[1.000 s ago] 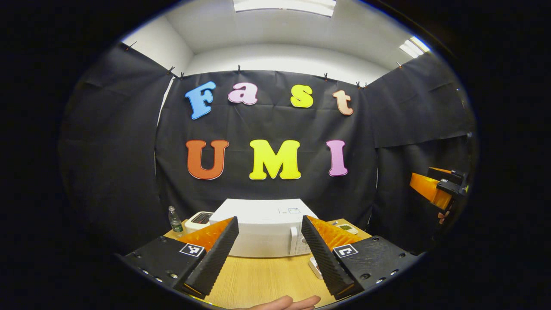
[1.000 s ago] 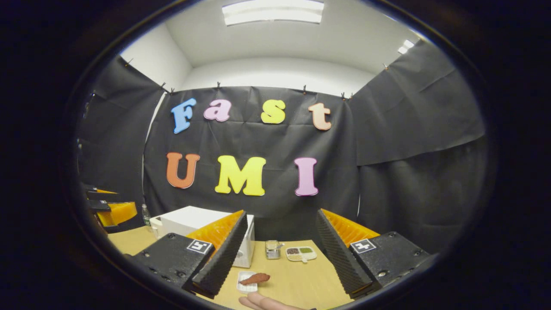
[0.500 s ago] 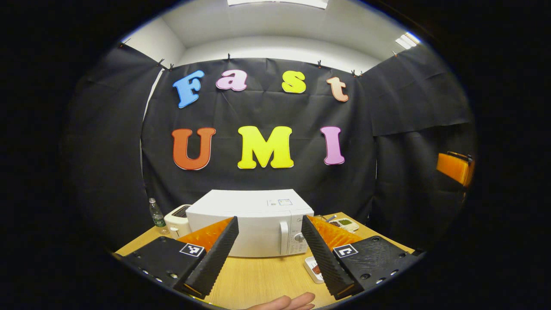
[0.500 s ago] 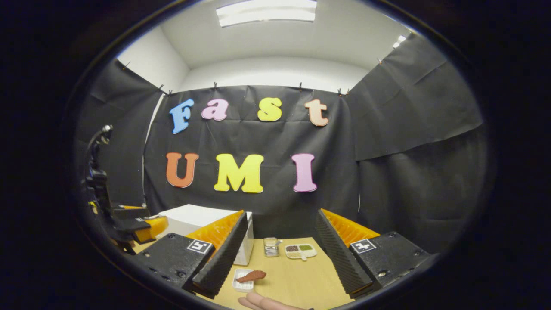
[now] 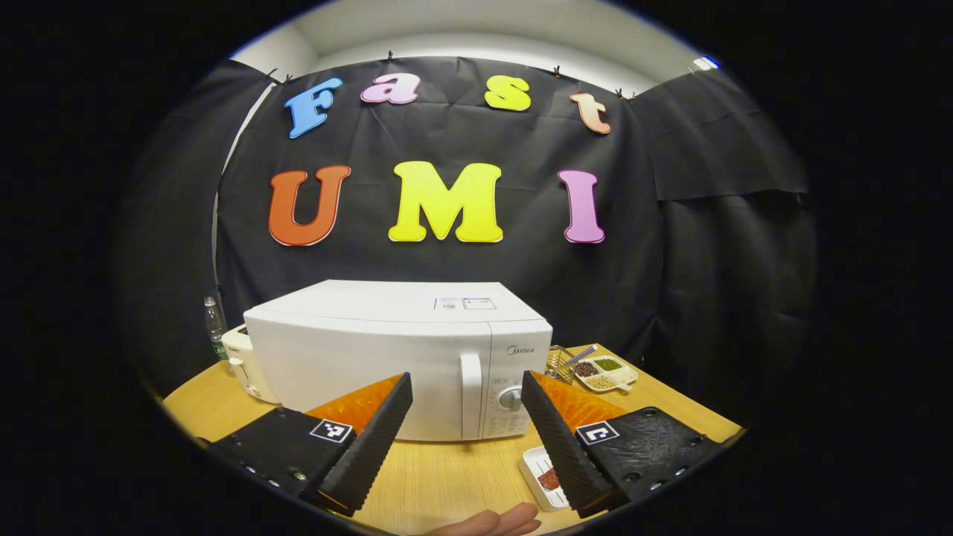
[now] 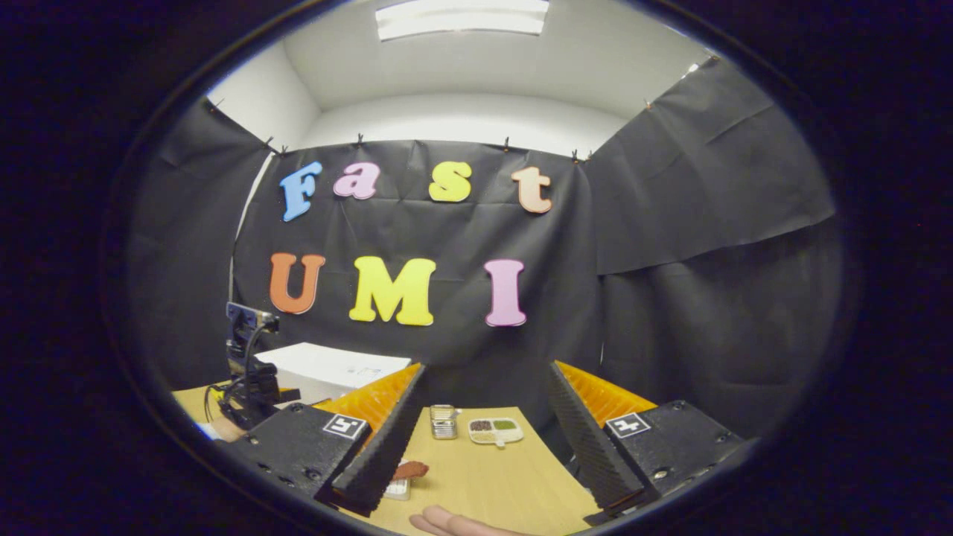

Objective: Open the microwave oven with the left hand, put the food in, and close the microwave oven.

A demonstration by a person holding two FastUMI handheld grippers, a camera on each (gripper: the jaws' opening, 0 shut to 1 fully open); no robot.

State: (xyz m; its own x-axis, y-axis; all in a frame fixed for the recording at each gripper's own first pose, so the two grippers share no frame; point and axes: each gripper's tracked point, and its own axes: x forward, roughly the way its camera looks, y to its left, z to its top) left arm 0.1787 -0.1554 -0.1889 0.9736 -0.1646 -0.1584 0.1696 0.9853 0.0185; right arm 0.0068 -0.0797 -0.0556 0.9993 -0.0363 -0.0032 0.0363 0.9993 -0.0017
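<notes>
Nothing of the task is done yet, judging from how things lie: the microwave [image 5: 398, 357] stands on the desk [image 5: 439, 476] with its door shut, and the food [image 6: 409, 470], a reddish-brown piece, lies outside it on a small white tray [image 5: 537, 476]. Opening the door, loading the food and closing the door are all left. In the left gripper view the left gripper [image 5: 465, 424] is spread wide and holds nothing; it points at the front of the microwave, and the door's handle [image 5: 470, 394] shows in the gap between its fingers, near but not touched. The knob [image 5: 511, 399] sits just right of the handle. The tray lies on the desk before the microwave's right corner, partly behind the gripper's right finger. In the right gripper view the right gripper [image 6: 484, 439] is also open and empty, held above the desk; the food lies low at its left finger, half hidden by it, apart from the pads. Beyond, a small metal box [image 6: 444, 421] and a divided dish [image 6: 493, 429] stand at the desk's far side, clear of the work. A bottle [image 5: 214, 327] and a toaster [image 5: 240, 361] stand left of the microwave.
</notes>
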